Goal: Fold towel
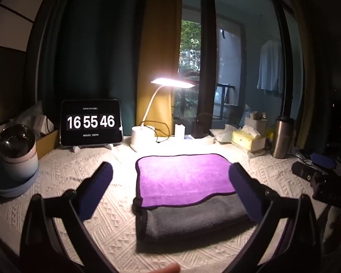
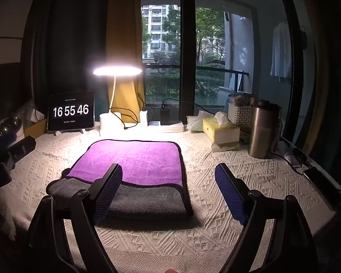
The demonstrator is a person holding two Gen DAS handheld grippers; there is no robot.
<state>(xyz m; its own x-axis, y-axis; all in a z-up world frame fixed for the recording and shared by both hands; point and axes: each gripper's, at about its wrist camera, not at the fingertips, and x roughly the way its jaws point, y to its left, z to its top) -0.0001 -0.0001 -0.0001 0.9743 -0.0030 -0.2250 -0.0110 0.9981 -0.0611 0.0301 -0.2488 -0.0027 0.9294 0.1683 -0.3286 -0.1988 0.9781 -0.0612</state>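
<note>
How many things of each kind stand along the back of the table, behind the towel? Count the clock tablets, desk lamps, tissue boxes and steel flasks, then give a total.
Clock tablets: 1
Desk lamps: 1
Tissue boxes: 1
Steel flasks: 1
Total: 4

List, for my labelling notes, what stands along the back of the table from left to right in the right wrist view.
Tablet clock → lamp → white charger → black box → tissue box → white basket → steel flask.
</note>
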